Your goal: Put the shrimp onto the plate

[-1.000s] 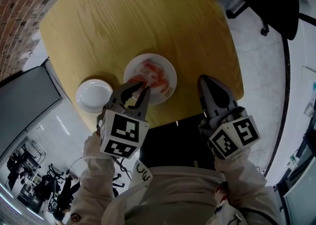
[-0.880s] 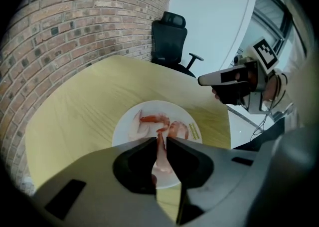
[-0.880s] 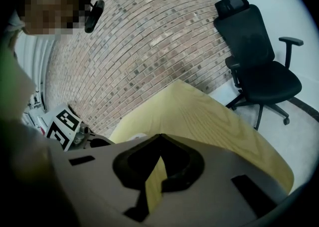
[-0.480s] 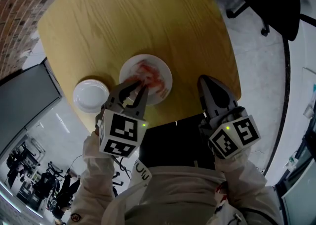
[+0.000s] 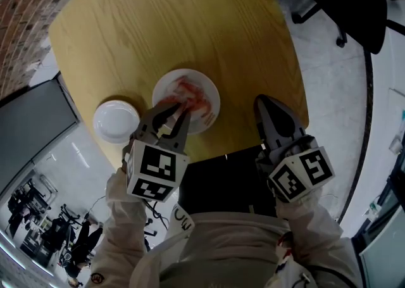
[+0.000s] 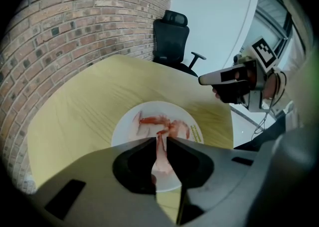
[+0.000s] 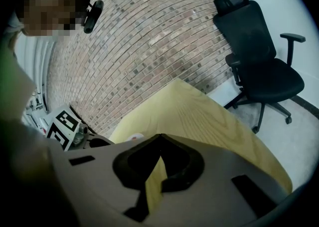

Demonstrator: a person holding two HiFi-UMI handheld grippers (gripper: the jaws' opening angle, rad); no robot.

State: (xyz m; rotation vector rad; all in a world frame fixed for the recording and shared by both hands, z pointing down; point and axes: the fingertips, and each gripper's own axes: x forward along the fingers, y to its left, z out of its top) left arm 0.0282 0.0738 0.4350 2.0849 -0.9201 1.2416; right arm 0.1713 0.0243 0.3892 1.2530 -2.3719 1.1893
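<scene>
Both angled downward, the left tool (image 6: 160, 140) pinches a shrimp (image 6: 160, 159) over the plate (image 6: 120, 131); the right tool (image 7: 160, 135) sits clenched, empty.

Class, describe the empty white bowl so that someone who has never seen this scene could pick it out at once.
Find the wooden table and look along its near edge, where two white dishes sit. The bowl is the smaller one, left of the left tool and apart from the plate. The plate carries red shrimp; the bowl is bare.
</scene>
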